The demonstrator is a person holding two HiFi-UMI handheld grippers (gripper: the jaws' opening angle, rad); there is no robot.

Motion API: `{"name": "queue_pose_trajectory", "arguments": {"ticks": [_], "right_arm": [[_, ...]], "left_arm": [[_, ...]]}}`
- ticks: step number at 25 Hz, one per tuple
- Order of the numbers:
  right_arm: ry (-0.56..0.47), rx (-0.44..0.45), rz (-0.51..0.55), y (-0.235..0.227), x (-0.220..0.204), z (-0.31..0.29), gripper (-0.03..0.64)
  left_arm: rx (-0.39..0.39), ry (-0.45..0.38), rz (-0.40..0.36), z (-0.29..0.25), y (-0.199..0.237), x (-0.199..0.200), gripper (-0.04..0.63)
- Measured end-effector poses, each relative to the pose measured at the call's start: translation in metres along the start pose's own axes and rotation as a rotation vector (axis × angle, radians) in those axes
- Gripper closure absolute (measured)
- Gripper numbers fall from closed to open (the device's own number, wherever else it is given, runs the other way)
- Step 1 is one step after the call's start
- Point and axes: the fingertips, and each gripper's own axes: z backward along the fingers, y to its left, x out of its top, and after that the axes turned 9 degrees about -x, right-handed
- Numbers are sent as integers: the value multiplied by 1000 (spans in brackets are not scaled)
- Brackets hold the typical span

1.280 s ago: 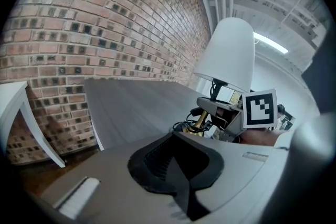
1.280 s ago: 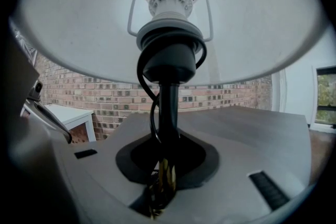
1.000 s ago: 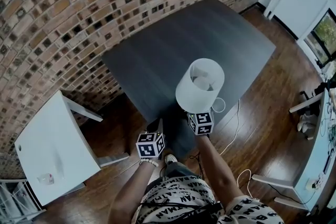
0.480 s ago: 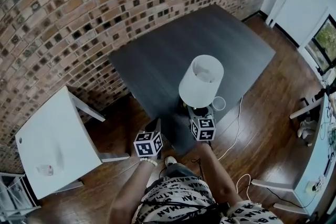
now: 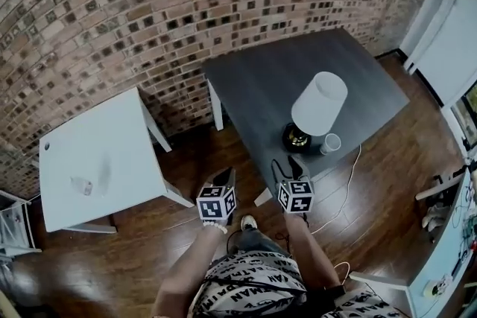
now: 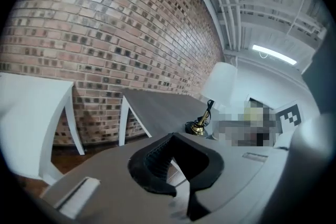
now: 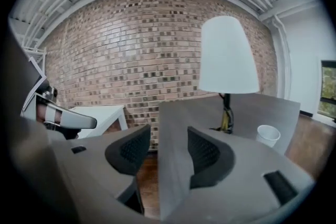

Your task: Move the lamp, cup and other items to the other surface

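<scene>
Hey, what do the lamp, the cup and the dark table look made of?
Lamp: matte white shade, likely fabric or paper; stem looks brass, a shiny gold. Cup: probably paper or plastic, thin plain white wall. Dark table: wood-look top, matte grey with faint grain.

Two tables: one dark table point(image 5: 268, 86) and one white table point(image 5: 112, 138); one lamp point(image 5: 319, 103), with a single white shade; one white cup point(image 5: 331, 143); one small pale object point(image 5: 83, 186) on the white table, too small to identify; that makes three loose items in all, two on the dark top and one on the white; two grippers, the left gripper point(image 5: 223, 179) and the right gripper point(image 5: 292, 169); one white cord point(image 5: 344, 186); one shoe point(image 5: 246, 223); one brick wall point(image 5: 149, 4).
</scene>
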Motion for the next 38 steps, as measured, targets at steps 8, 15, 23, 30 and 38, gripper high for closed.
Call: {"name": "queue_pose_trajectory", "arguments": {"ticks": [8, 15, 23, 30, 38], "right_arm": [[-6, 278, 95, 152, 2, 35, 379], [-4, 588, 172, 311, 6, 63, 365], [-35, 909, 276, 499, 26, 96, 334], [-77, 1041, 355, 615, 56, 88, 336], [-62, 1127, 404, 691, 57, 65, 336]], "left_arm": [[143, -80, 49, 116, 45, -24, 595], [364, -196, 143, 250, 105, -44, 595], [626, -367, 270, 397, 171, -63, 595], [772, -420, 303, 464, 225, -55, 595], [832, -454, 298, 485, 283, -21, 595]]}}
